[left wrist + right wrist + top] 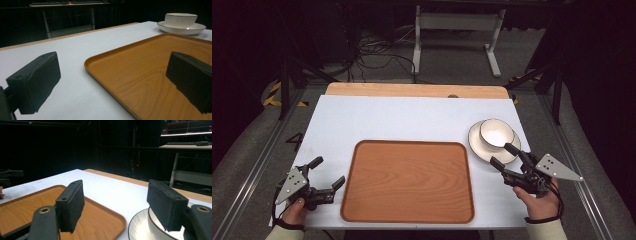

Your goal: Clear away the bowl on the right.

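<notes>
Dark workshop floor with cables and metal frame legs surrounds a white table (412, 117) with a strip of bare wood along its far edge. Largest on the table is a wooden tray (408, 181), rounded at the corners and bare, lying at the centre of the near half, likely set there as the landing place for the dishes. To its right, near the table's right edge, a white saucer (477, 145) carries a white bowl (496, 133) sitting upright inside it; the pair stands just beside the tray's far right corner, apart from it.

At the right, the person's hand holds the right gripper (504, 154) angled forward and left toward the saucer. Its jaws are spread wide and grasp nothing; one jaw reaches over the saucer's near rim, the other lies just short of it. In the right gripper view the bowl sits low by the right jaw, so this looks like an approach to pick up the dishes.

At the left, the left gripper (327, 172) rests low beside the tray's left edge, pointing right across it. Its jaws are likewise released and wide apart, holding nothing, apparently waiting.
</notes>
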Available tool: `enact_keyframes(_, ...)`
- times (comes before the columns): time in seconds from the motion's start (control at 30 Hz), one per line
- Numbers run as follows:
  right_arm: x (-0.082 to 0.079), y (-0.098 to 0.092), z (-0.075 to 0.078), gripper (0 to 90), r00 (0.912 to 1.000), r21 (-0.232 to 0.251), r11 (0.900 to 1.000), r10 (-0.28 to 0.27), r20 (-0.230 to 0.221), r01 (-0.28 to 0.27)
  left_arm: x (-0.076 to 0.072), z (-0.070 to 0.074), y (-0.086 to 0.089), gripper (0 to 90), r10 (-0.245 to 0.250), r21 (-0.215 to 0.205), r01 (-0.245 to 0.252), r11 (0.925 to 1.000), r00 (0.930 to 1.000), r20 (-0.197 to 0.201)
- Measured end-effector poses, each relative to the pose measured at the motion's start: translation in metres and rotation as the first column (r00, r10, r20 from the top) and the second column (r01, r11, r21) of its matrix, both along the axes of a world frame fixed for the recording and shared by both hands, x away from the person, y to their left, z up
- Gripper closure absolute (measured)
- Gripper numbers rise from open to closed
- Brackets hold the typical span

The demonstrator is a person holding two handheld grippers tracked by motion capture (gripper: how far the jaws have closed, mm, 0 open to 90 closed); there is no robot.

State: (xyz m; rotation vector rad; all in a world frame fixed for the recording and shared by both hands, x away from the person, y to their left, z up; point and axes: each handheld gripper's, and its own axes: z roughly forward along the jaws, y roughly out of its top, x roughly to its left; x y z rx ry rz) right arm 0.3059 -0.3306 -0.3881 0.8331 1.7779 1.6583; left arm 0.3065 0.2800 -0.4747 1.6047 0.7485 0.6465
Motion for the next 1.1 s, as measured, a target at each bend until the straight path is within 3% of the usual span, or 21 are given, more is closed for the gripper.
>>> enact_keyframes(0.3, 0.006, -0.002, 0.013, 33.3, 0.9988, -0.046, 0.999, -0.023, -0.043, 0.021, 0.000, 0.000, 0.000, 0.3, 0.001, -0.002, -0.001, 1.0000, 1.0000, -0.004)
enact_keyframes(0.53, 0.029, -0.005, 0.021, 31.9, 0.9975, -0.051, 0.998, -0.045, -0.054, 0.042, 0.000, 0.000, 0.000, 0.3, 0.001, 0.004, -0.001, 1.0000, 1.0000, -0.007)
enact_keyframes(0.67, 0.045, -0.007, 0.019, 32.3, 0.9984, -0.037, 0.998, -0.044, -0.035, 0.042, 0.000, 0.000, 0.000, 0.3, 0.001, 0.004, -0.001, 1.0000, 1.0000, -0.007)
enact_keyframes(1.1, 0.083, -0.024, 0.030, 32.8, 0.9865, -0.088, 0.991, -0.115, -0.117, 0.105, 0.000, 0.000, -0.001, 0.3, 0.000, 0.007, 0.000, 1.0000, 1.0000, -0.004)
